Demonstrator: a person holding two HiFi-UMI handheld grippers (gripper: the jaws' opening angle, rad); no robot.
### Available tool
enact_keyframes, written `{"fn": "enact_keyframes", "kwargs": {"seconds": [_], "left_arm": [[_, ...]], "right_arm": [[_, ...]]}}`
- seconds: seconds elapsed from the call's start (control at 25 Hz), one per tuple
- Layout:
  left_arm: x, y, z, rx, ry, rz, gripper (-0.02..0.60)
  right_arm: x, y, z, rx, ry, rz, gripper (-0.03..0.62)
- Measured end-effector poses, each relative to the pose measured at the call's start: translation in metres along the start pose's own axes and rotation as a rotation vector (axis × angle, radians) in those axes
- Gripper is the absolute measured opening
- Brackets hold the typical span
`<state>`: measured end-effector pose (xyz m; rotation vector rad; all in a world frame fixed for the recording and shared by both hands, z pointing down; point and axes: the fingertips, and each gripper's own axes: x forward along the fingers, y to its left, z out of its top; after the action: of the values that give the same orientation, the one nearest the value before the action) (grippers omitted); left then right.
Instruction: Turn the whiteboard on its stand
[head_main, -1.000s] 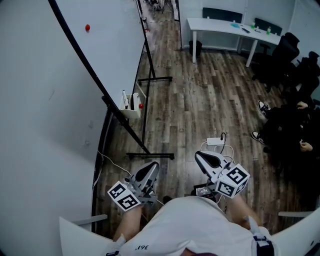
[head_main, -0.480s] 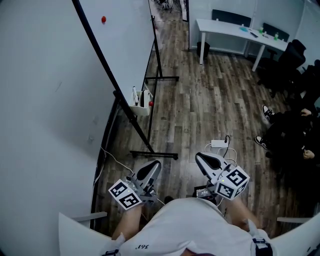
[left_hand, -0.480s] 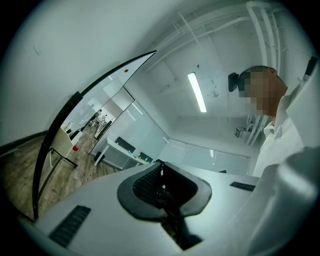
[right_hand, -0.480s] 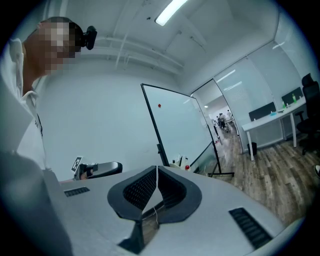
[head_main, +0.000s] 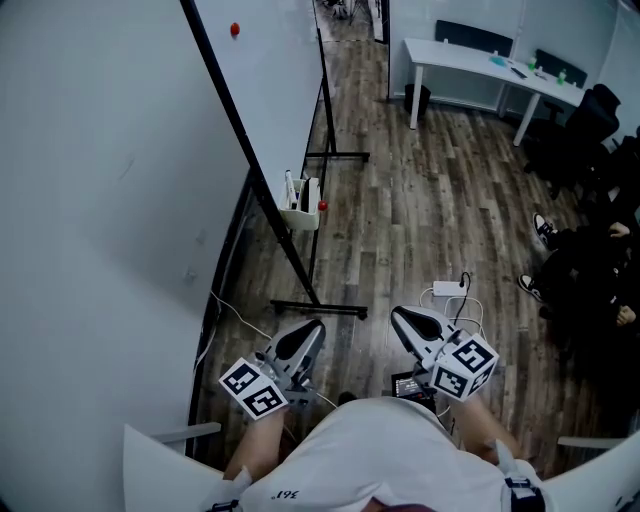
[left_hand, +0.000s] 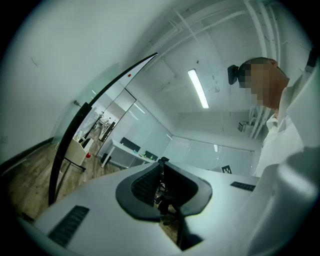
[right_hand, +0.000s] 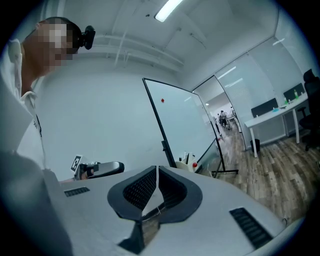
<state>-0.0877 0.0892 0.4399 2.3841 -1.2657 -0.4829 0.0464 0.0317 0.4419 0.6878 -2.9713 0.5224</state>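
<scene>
facing one whiteboard (head_main: 270, 80), two closed claws: left claw (head_main: 312, 328) and right claw (head_main: 399, 314).

One whiteboard (head_main: 272, 80); two grippers, the left gripper (head_main: 308, 328) and the right gripper (head_main: 399, 314); two red magnets (head_main: 235, 30) (head_main: 322, 206); one marker tray (head_main: 301, 217); one white bench (head_main: 470, 62); one power strip (head_main: 448, 289) on the floor

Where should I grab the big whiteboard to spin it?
Probably the white whiteboard with a red magnet by its thin black near edge, above the clamp, coming from your side. The straight edge fits between jaws, and away from the clamp it turns easier. Open the shut left gripper first.
</scene>
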Motion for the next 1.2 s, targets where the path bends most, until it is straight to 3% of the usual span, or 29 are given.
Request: {"fn": "enact_keyframes", "kwargs": {"seconds": [0.2, 0.8, 1.2], "left_arm": [[-0.013, 0.016, 0.005, 0.021, 0.009, 0.026, 0.065], [-0.035, 0.049, 0.017, 0.038, 0.024, 0.052, 0.072], [-0.004, 0.091, 0.025, 0.035, 0.017, 0.115, 0.072]], "right_arm": [[0.021, 0.012, -0.006, 0.002, 0.013, 0.011, 0.029], [0.066, 0.021, -0.005, -0.006, 0.02, 0.026, 0.029], [0.099, -0.018, -0.001, -0.022, 0.055, 0.058, 0.029]]}}
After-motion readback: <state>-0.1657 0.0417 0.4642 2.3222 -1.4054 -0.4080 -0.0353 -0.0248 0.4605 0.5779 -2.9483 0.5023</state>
